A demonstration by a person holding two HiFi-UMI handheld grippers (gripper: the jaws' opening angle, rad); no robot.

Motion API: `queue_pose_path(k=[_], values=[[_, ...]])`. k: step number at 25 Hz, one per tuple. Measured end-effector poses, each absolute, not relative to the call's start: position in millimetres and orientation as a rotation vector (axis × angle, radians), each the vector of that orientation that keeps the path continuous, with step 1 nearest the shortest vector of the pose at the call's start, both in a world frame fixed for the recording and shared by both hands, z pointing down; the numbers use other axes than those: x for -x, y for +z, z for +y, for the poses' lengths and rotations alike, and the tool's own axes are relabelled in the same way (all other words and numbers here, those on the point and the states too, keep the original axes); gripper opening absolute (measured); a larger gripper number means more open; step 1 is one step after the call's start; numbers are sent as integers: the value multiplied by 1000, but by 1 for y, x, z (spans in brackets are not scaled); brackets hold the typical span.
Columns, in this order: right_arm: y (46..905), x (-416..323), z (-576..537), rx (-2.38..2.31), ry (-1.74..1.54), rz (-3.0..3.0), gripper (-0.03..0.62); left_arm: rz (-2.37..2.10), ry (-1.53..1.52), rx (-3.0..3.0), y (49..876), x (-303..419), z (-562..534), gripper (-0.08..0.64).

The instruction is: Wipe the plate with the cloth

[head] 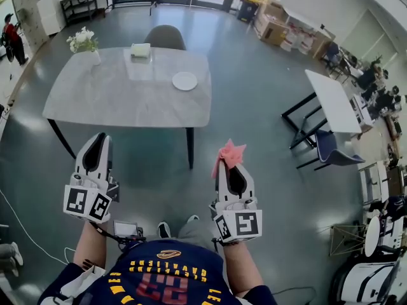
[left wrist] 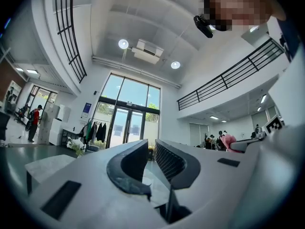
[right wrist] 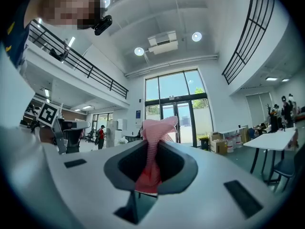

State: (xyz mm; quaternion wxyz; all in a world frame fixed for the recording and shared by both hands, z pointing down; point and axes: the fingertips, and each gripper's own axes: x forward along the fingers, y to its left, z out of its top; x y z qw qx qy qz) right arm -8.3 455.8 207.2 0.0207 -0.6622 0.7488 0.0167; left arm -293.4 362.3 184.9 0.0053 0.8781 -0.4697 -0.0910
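Standing back from the grey counter [head: 121,97], the person holds both grippers out in front of the body, roughly level. The right gripper [head: 233,168] has its fingers closed on a pink cloth [head: 229,152]. The right gripper view shows the cloth pinched upright between the pads, its loose top bunched above the fingertips and a fold hanging below them. The left gripper [head: 100,138] carries nothing; in the left gripper view its fingers stand a narrow slot apart, with only the room showing through the gap. The plate [head: 185,81], white and round, lies on the counter near its right edge, ahead of both grippers and well apart from them. Also on the counter are a vase of white flowers [head: 82,41] at the far left corner and a small white box [head: 140,49] by the far edge. A grey chair [head: 165,37] sits behind the counter
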Motion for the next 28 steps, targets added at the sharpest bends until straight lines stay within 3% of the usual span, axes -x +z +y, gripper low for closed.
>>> queue_pose_path(k=[14, 28], values=[[265, -44, 338, 1990, -131, 2373, 46, -1485, -132, -2728, 220, 230, 264, 49], [262, -101, 189, 1828, -158, 2498, 46, -1564, -91, -2667, 214, 160, 152, 49]])
